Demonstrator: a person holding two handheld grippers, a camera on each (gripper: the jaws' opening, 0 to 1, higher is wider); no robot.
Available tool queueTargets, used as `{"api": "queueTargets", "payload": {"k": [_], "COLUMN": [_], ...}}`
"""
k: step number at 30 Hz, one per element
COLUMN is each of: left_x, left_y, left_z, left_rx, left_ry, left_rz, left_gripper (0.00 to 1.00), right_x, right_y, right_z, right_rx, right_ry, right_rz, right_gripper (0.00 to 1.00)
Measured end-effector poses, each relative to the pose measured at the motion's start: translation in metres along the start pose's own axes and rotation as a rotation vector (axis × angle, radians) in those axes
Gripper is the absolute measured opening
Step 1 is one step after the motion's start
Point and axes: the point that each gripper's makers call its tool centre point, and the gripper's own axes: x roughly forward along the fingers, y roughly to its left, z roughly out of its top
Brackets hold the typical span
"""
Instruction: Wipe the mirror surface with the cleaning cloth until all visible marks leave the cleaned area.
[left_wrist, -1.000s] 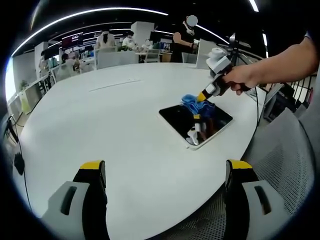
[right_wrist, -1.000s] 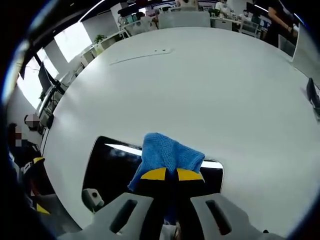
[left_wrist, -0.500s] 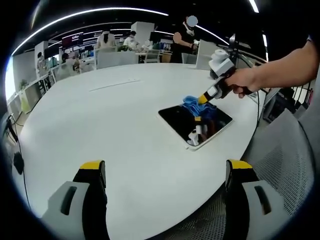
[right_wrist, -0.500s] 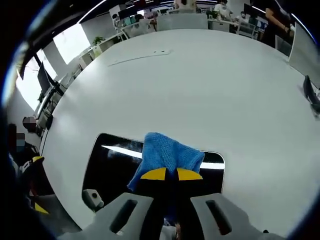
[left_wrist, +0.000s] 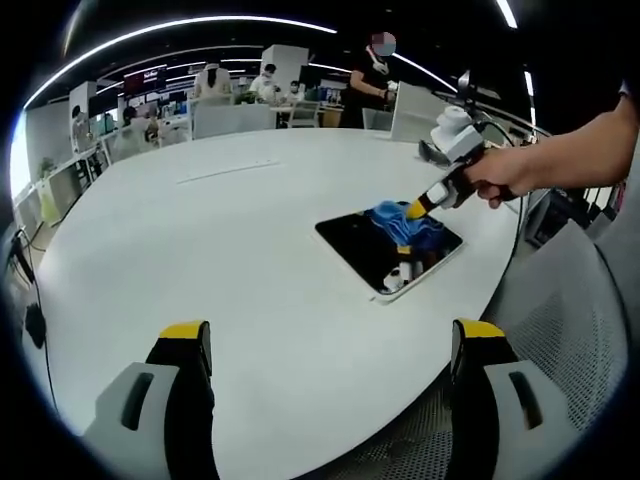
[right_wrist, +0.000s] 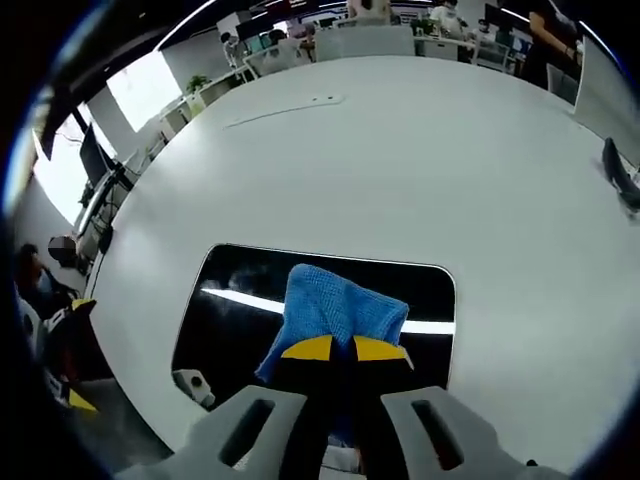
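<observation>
A dark rectangular mirror (left_wrist: 365, 242) (right_wrist: 250, 315) lies flat on the white table (left_wrist: 220, 240), near its right edge. My right gripper (left_wrist: 412, 211) (right_wrist: 333, 349) is shut on a blue cleaning cloth (left_wrist: 400, 219) (right_wrist: 335, 308) and presses it on the mirror. A person's hand (left_wrist: 500, 175) holds that gripper from the right. My left gripper (left_wrist: 330, 340) hangs open above the table's near edge, well short of the mirror, with nothing between its yellow-tipped fingers (left_wrist: 185, 332). The mirror glass shows reflected ceiling lights (right_wrist: 235, 297).
A grey mesh chair (left_wrist: 560, 330) stands by the table's right edge. Desks, monitors and several people fill the room behind the table (left_wrist: 270, 85). A thin flat strip (left_wrist: 228, 169) lies far back on the table. A dark object (right_wrist: 618, 175) sits at the table's right edge.
The right gripper has drawn the cloth back across the mirror toward the holder's hand, toward the right in the left gripper view; more dark glass shows beyond the cloth. The left gripper has stayed still.
</observation>
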Motion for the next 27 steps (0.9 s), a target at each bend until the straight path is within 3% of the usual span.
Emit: {"api": "queueTargets", "payload": {"k": [27], "left_x": [-0.001], "left_y": [0.001], "left_z": [0.001], "left_rx": [0.0], "left_ry": [-0.009], "left_rz": [0.008], "left_gripper": [0.99], "right_x": [-0.018], "right_y": [0.011], "right_z": [-0.034], "right_rx": [0.032], "right_ry": [-0.012], "right_rz": [0.028], "right_gripper": [0.0]}}
